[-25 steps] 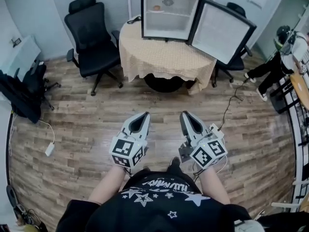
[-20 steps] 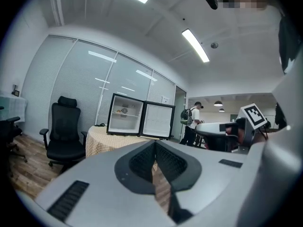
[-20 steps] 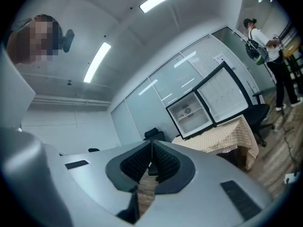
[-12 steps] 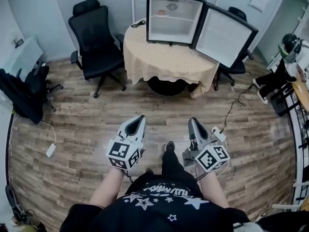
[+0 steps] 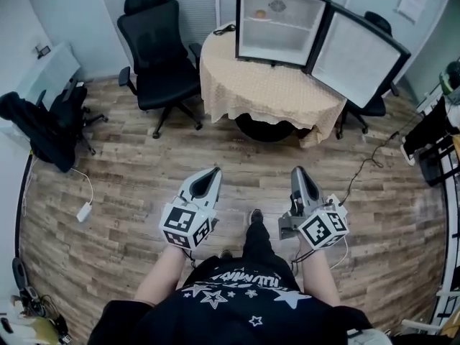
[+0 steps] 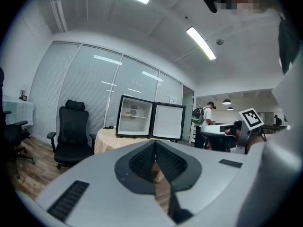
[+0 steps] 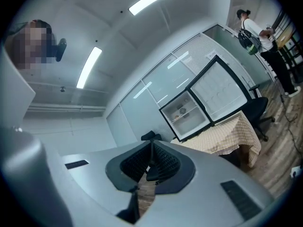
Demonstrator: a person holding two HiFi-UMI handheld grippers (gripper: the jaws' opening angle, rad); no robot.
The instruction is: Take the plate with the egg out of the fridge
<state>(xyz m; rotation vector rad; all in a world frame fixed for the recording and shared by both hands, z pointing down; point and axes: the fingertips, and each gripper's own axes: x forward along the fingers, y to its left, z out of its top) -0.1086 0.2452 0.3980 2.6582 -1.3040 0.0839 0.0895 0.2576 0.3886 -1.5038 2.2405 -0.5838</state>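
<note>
The small black fridge (image 5: 277,24) stands open on a round table with a beige cloth (image 5: 269,95); its door (image 5: 359,56) swings out to the right. A small plate with the egg (image 5: 260,14) lies on the fridge's upper shelf, also small in the left gripper view as the plate (image 6: 128,113) and in the right gripper view as the plate (image 7: 182,111). My left gripper (image 5: 213,171) and right gripper (image 5: 297,169) are held low before my body, well short of the table. Both point toward the fridge, shut and empty.
A black office chair (image 5: 162,45) stands left of the table, another chair (image 5: 377,24) behind the fridge door. Dark bags (image 5: 43,124) and a white cable with adapter (image 5: 83,210) lie at the left. Wooden floor separates me from the table. A person with a backpack (image 6: 206,119) stands at the far right.
The view has swung left, so fridge and table now sit further right and a little nearer. Both grippers keep their low place before me; the right one has rolled slightly. A foot shows between them.
</note>
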